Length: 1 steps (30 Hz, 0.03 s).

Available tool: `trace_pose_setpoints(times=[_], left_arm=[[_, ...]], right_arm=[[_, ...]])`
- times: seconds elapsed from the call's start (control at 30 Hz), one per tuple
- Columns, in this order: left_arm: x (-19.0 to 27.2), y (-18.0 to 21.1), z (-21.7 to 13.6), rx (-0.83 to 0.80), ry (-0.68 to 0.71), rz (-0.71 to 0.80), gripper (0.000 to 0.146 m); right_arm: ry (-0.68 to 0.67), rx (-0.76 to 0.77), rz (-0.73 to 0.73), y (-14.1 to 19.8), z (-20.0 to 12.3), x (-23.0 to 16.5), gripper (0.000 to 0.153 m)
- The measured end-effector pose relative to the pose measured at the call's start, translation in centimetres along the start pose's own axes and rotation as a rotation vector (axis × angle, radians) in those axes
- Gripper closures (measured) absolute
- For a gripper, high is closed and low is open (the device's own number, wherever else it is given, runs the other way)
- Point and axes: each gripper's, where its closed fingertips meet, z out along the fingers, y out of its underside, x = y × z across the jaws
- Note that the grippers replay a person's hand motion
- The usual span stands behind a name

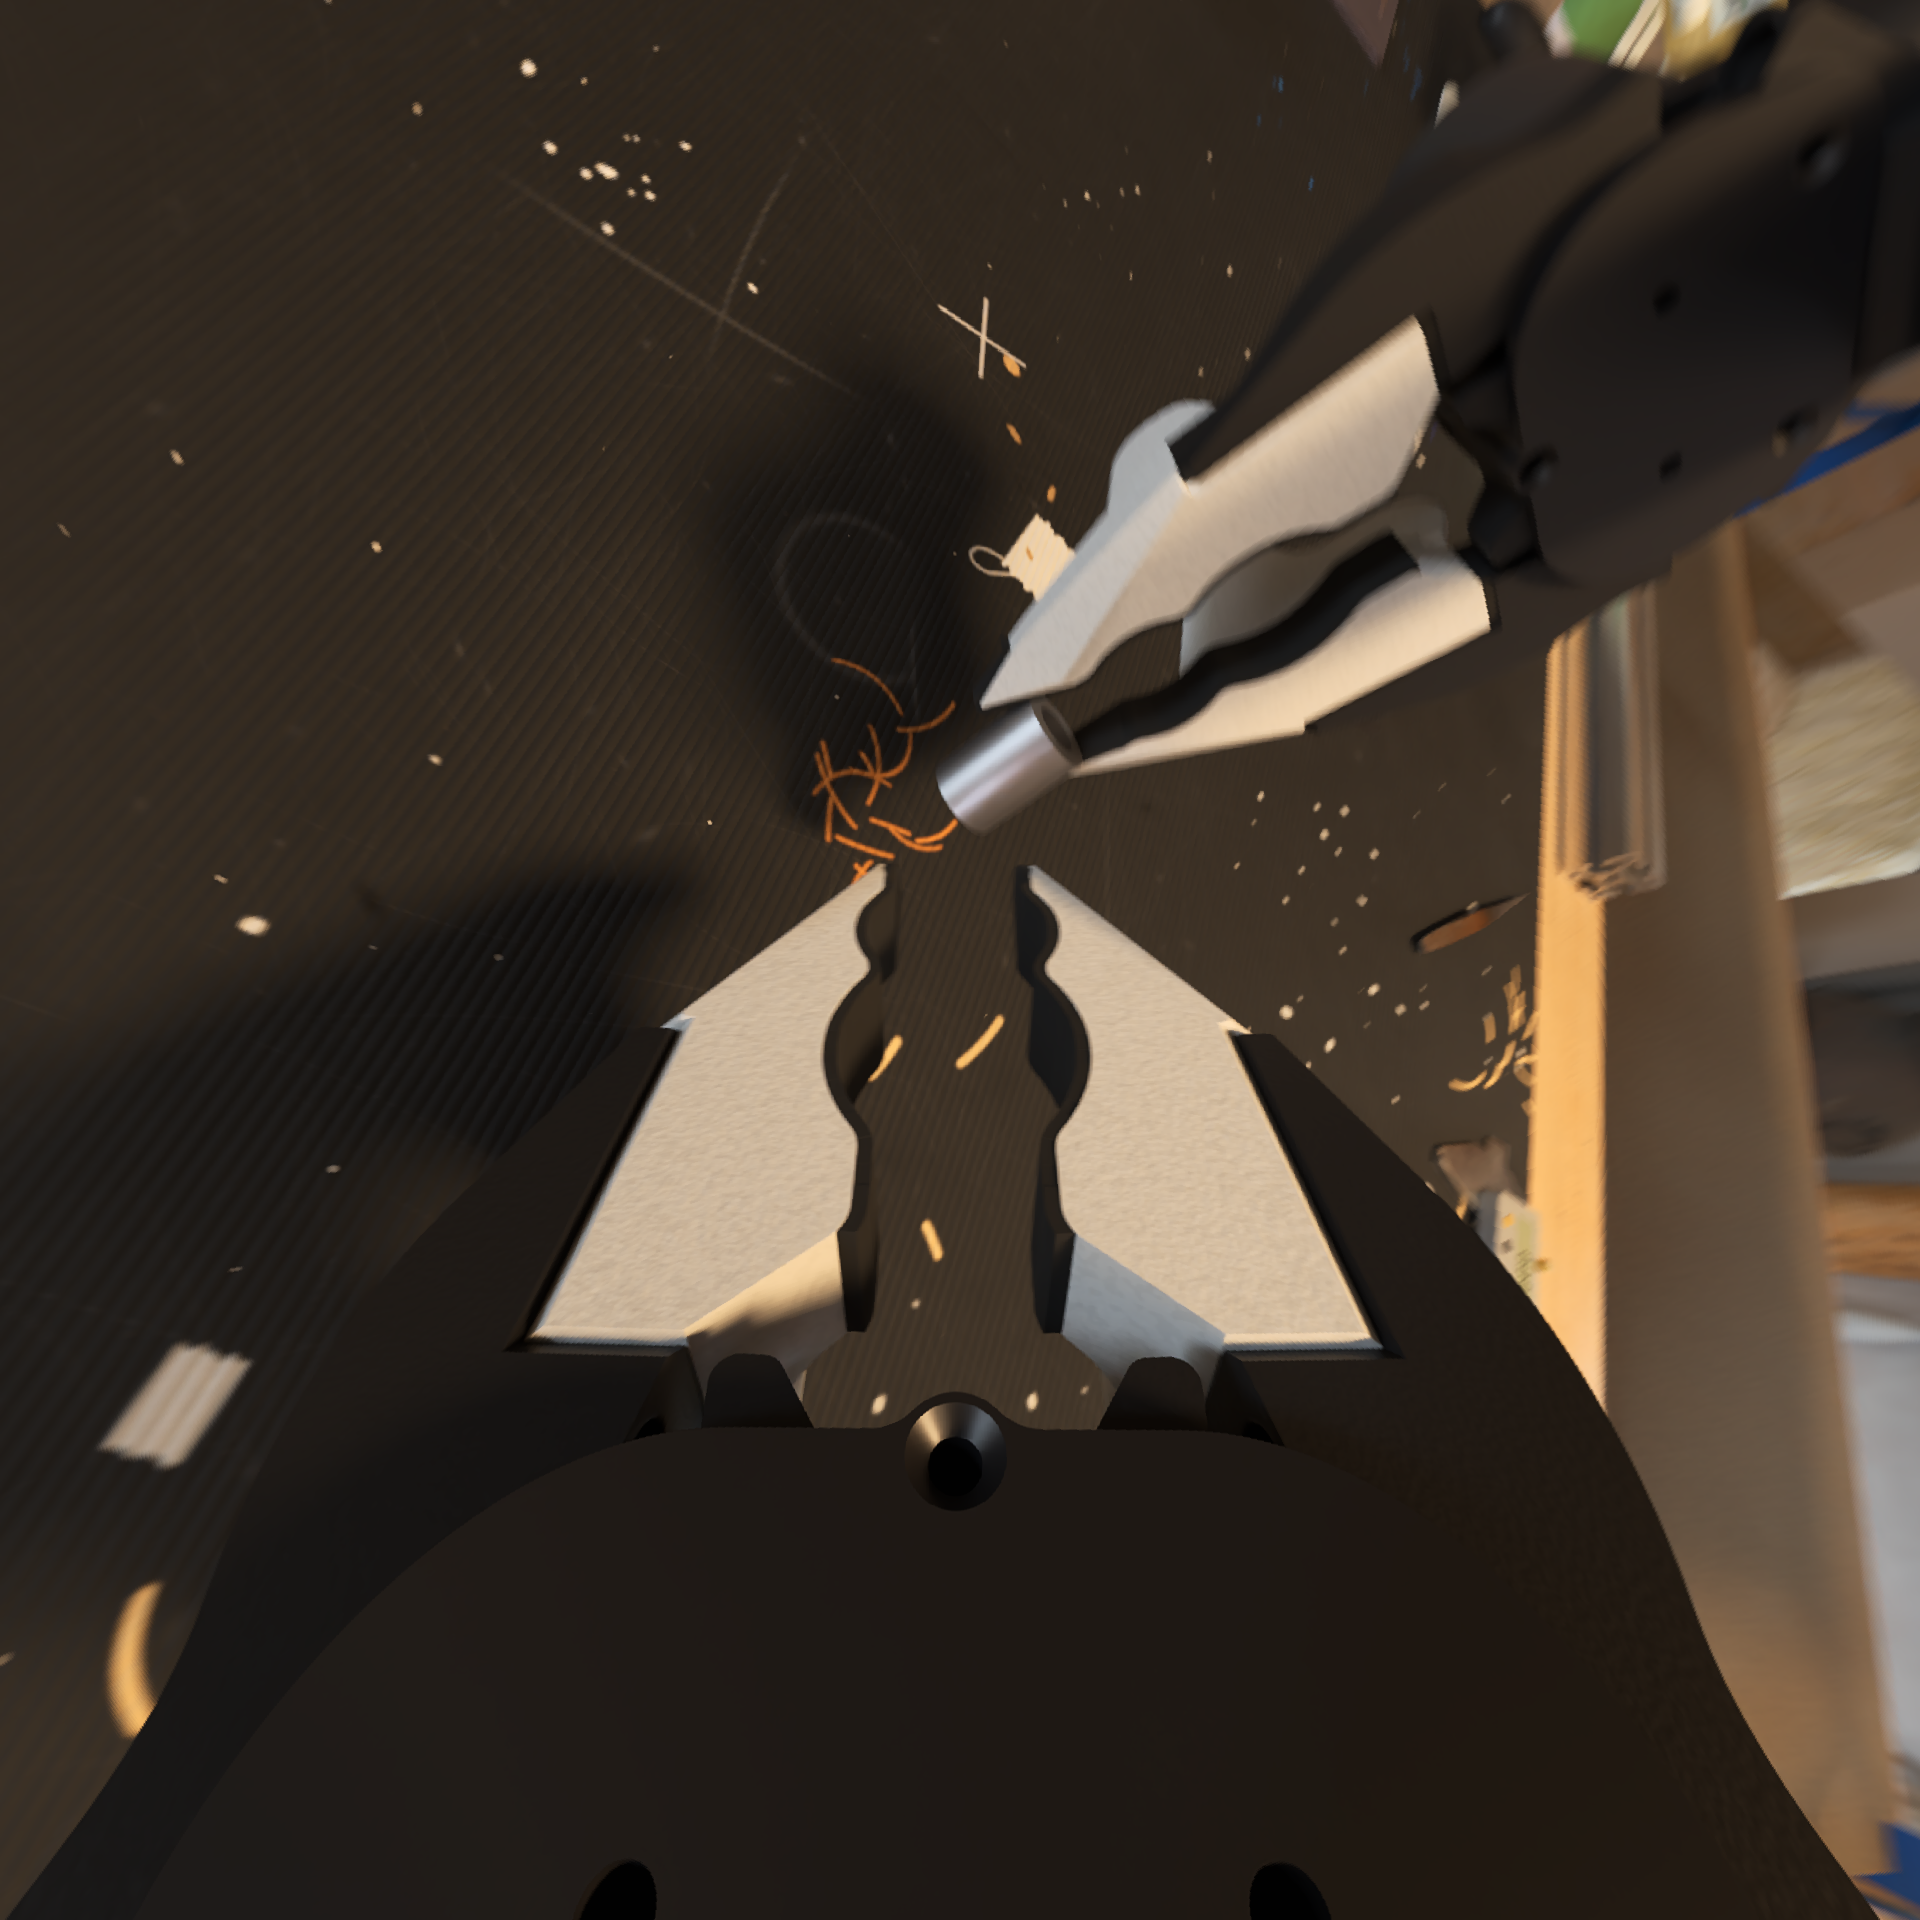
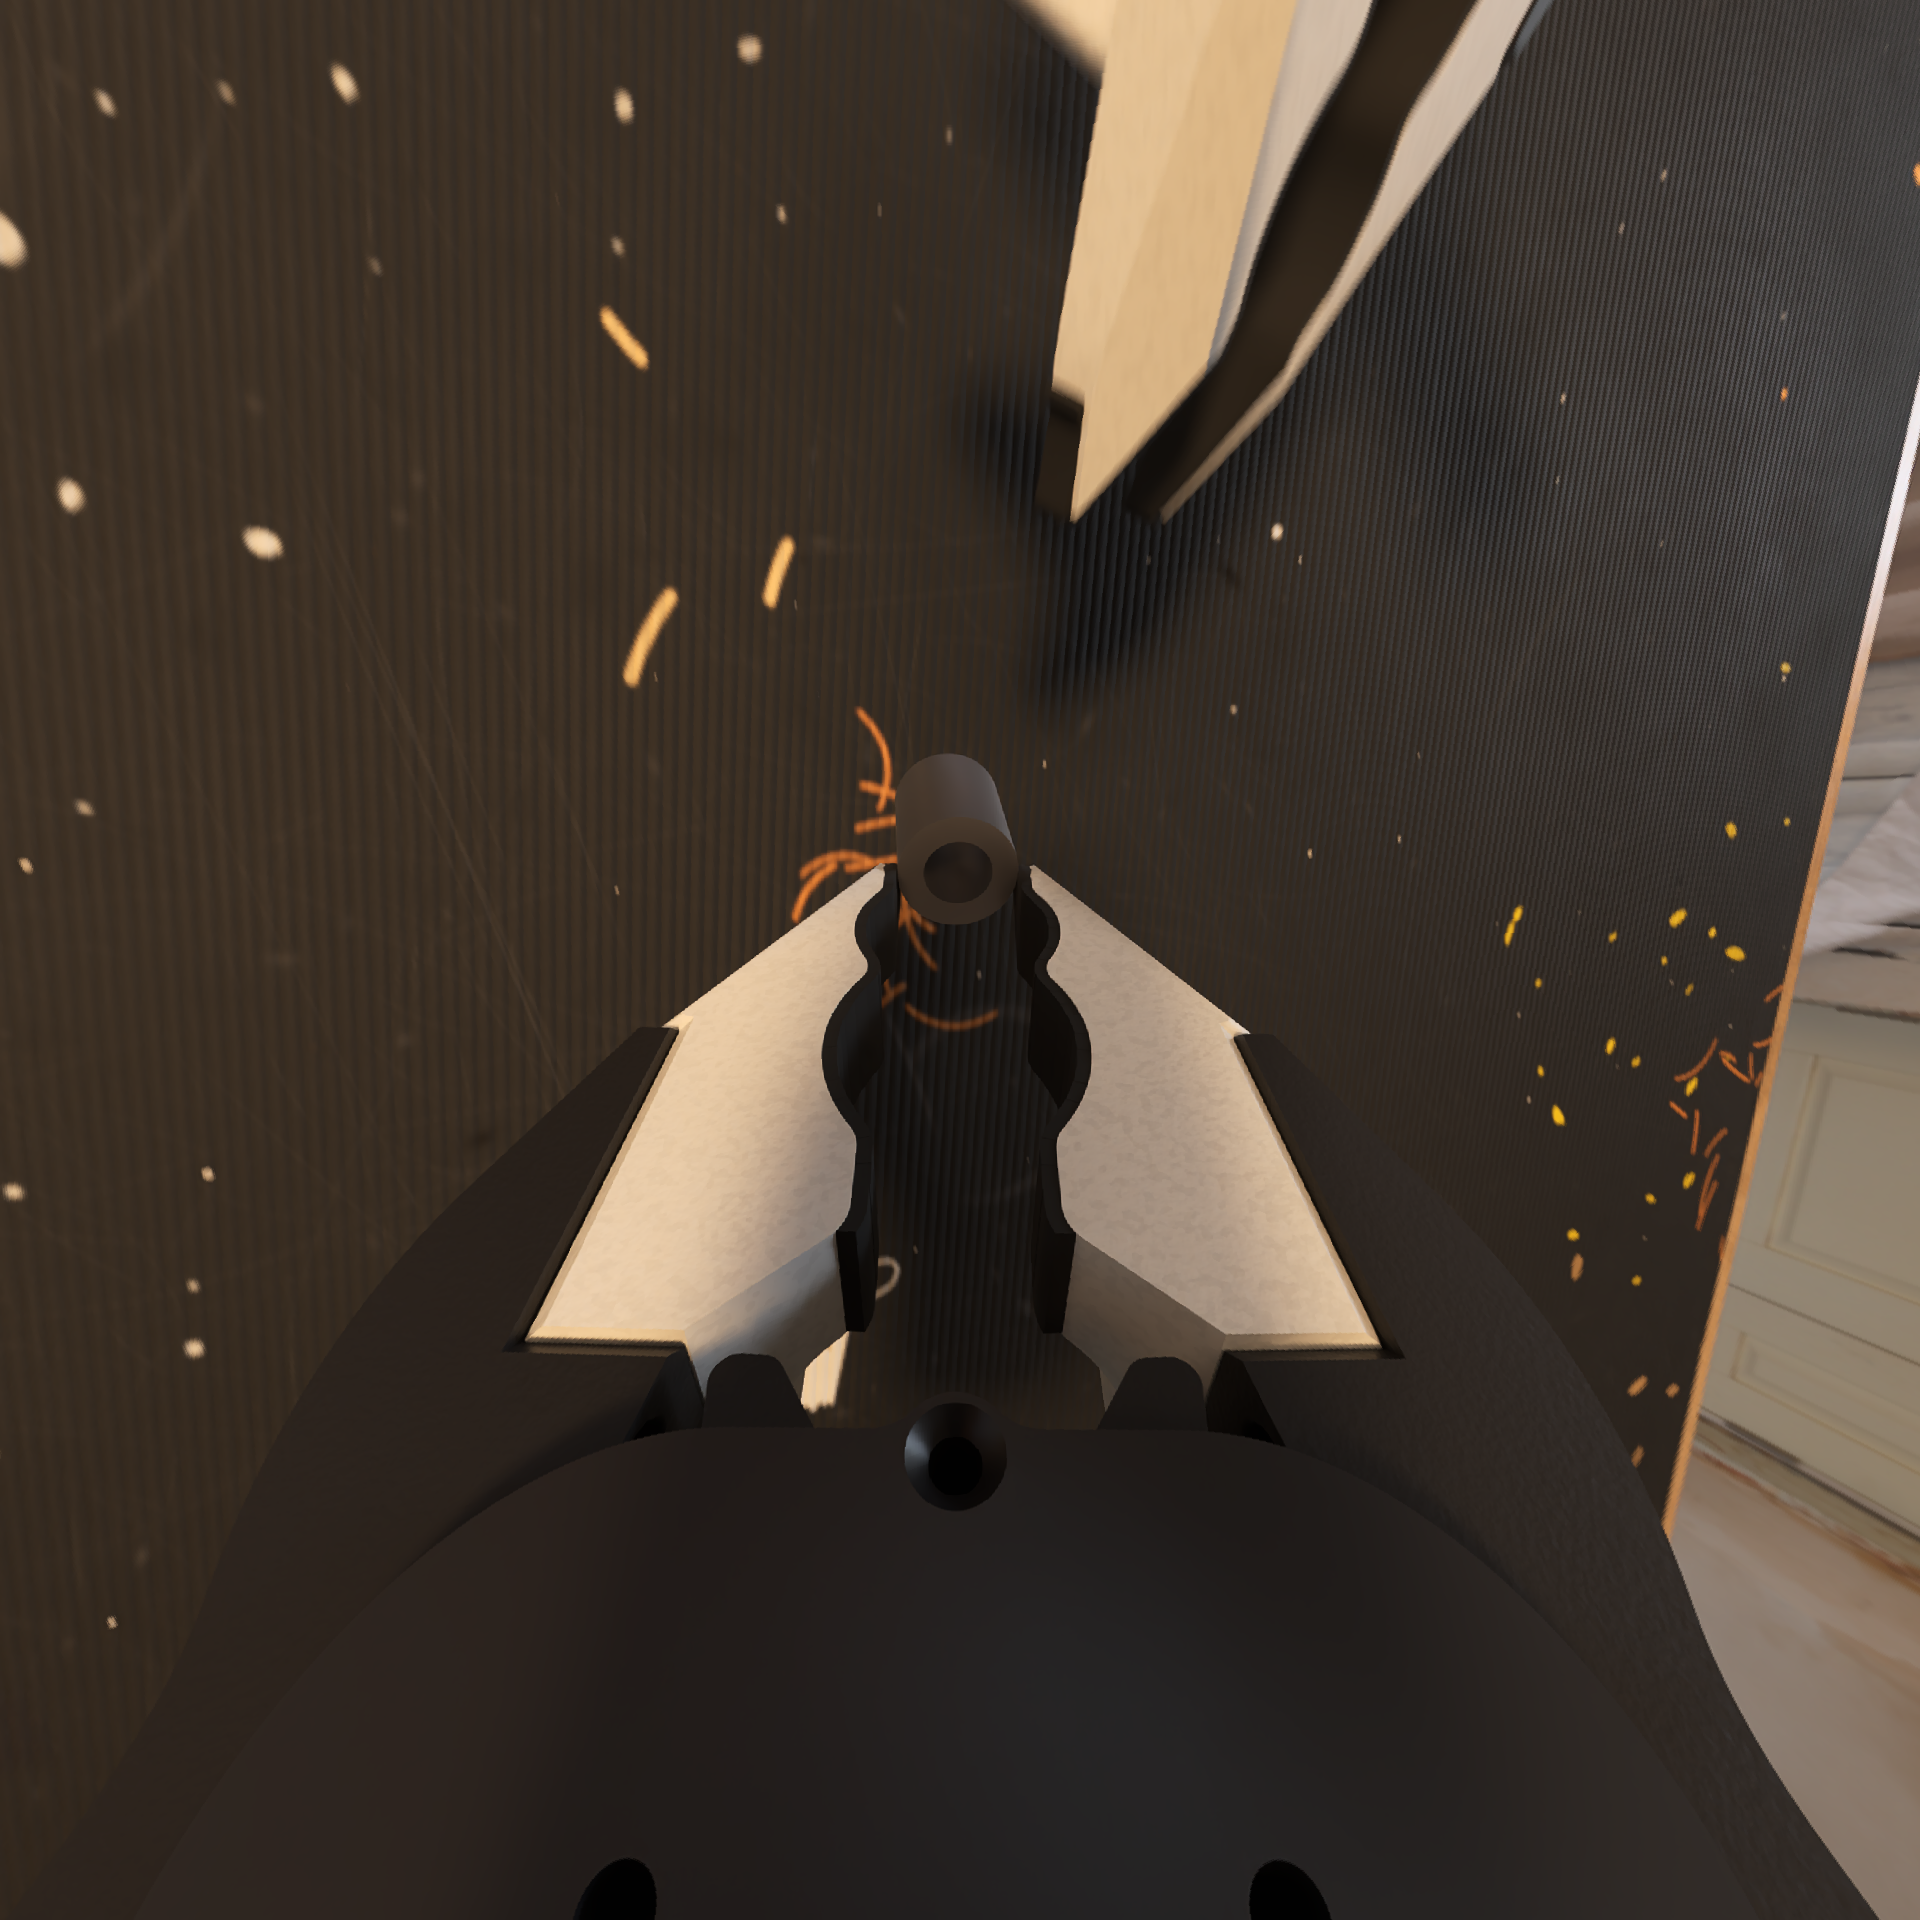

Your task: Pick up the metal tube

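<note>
Seemingly, right gripper (image 2: 956, 883) pinches the metal tube (image 2: 954, 842) at its fingertips; left gripper (image 1: 954, 883) gapes empty.

A dark ribbed mat (image 1: 416, 520) covers the table, and it has thin scratches and little pale specks all over it. A small pile of curly orange shavings (image 1: 878, 779) lies near the middle, and close by is a little pale tag (image 1: 1039, 556) with a loop of string. Past the mat's right side are some blurry pale things, maybe wooden furniture (image 1: 1683, 935).

Metal tube (image 2: 956, 847) between right claw (image 2: 958, 883) tips, above table (image 2: 416, 727)
</note>
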Motion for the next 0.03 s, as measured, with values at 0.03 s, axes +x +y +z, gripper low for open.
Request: trace_pose_setpoints(times=[0.03], left_arm=[[-0.29, -0.05, 0.25, 0.011, 0.02, -0.047, 0.116]], right_arm=[[-0.001, 0.016, 0.008, -0.47, 0.17, -0.07, 0.131]])
